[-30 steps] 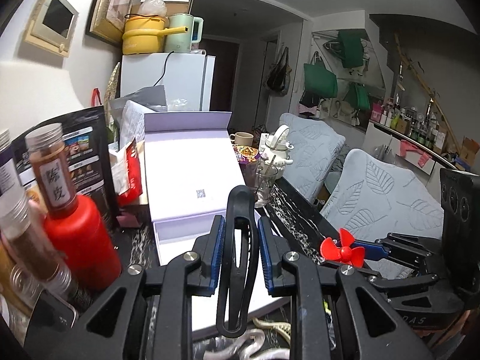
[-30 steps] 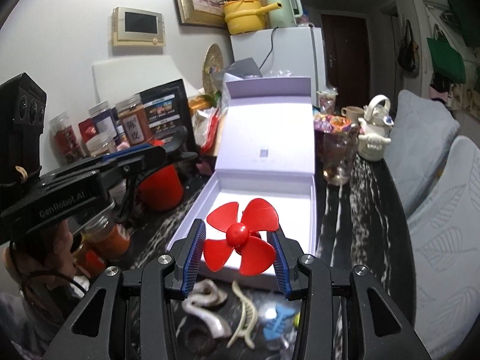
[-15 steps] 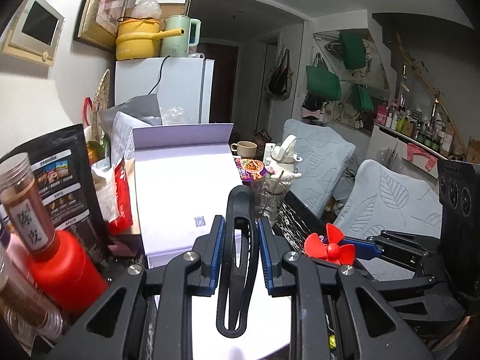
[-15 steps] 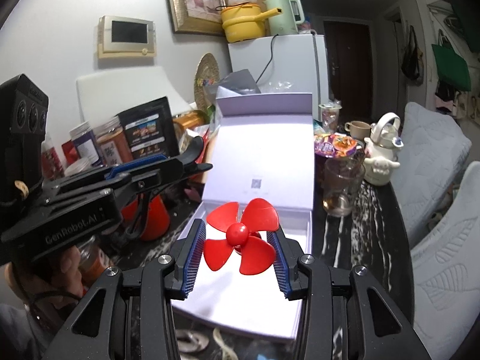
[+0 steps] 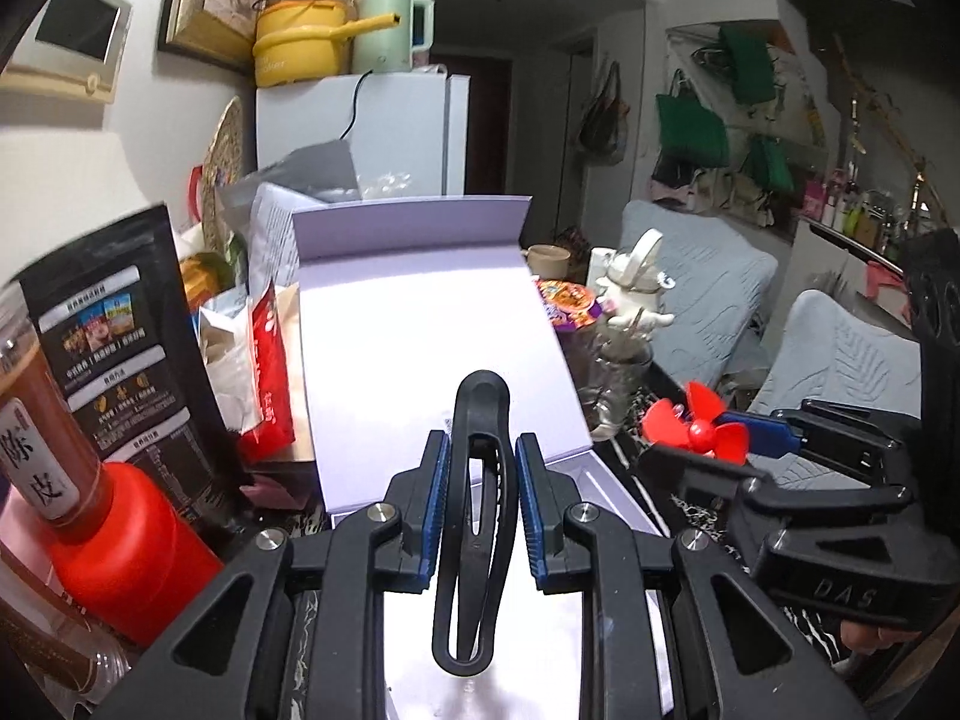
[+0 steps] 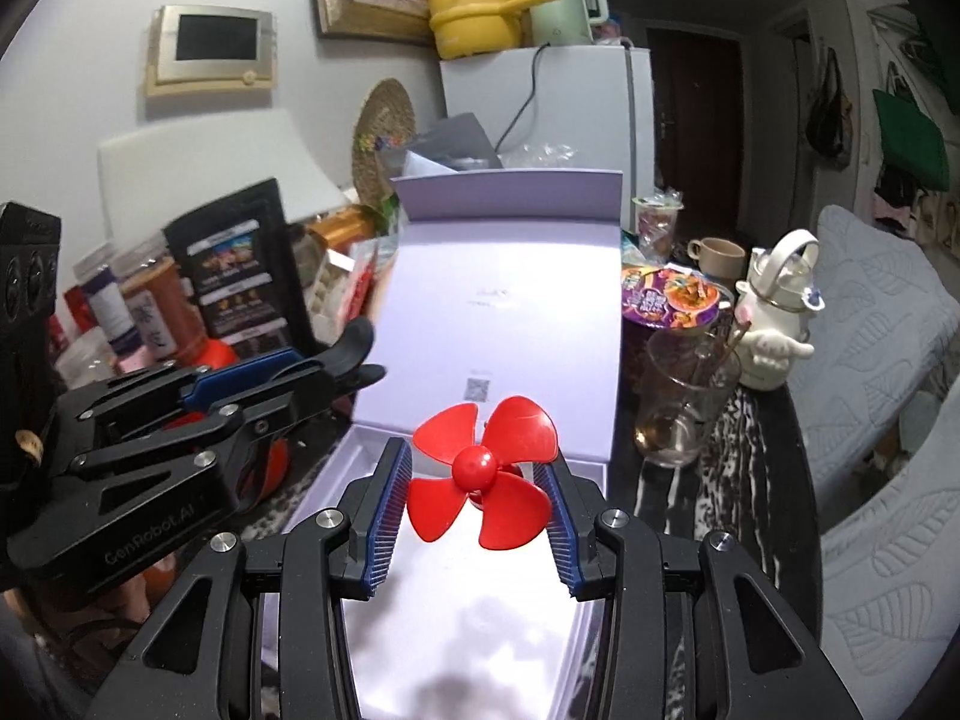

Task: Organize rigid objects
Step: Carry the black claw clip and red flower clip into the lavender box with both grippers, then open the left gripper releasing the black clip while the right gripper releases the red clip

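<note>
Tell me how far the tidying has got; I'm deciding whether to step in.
Nothing shows inside the open lavender box yet, though much of its floor is hidden. In hand: the left gripper is shut on a black hair clip, the right gripper on a red fan propeller, both above the box. Left: releasing them inside.

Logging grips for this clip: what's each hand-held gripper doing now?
Left hand-held gripper: shut on black clip.
Right hand-held gripper: shut on red fan.
</note>
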Demonstrator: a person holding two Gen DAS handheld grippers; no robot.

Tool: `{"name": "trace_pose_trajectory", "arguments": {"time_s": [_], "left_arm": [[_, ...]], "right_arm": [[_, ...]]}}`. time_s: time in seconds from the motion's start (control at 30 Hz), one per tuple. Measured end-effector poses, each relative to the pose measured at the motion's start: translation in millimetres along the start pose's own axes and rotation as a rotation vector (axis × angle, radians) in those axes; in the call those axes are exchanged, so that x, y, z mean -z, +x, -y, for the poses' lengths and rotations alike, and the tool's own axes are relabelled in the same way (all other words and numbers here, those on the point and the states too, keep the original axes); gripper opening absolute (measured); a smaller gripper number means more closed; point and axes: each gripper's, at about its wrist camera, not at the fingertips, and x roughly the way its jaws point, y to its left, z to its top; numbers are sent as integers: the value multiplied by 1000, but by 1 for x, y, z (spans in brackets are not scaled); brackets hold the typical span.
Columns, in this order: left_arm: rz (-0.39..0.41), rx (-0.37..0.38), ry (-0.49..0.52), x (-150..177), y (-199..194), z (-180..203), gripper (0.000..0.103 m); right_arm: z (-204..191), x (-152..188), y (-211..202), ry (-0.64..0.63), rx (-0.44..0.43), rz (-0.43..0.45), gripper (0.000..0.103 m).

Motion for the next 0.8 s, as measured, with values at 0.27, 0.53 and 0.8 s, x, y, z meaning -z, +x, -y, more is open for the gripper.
{"name": "trace_pose_trajectory", "arguments": {"time_s": [0.27, 0.53, 0.8], "left_arm": [[-49, -23, -4, 4, 20, -9, 22], [-106, -61, -27, 9, 37, -15, 22], [-228, -92, -91, 13, 58, -26, 22]], "right_arm": [[6, 11, 21, 19, 18, -76, 42], [5, 19, 34, 16, 59, -117, 42], [3, 22, 41, 8, 70, -145, 43]]}}
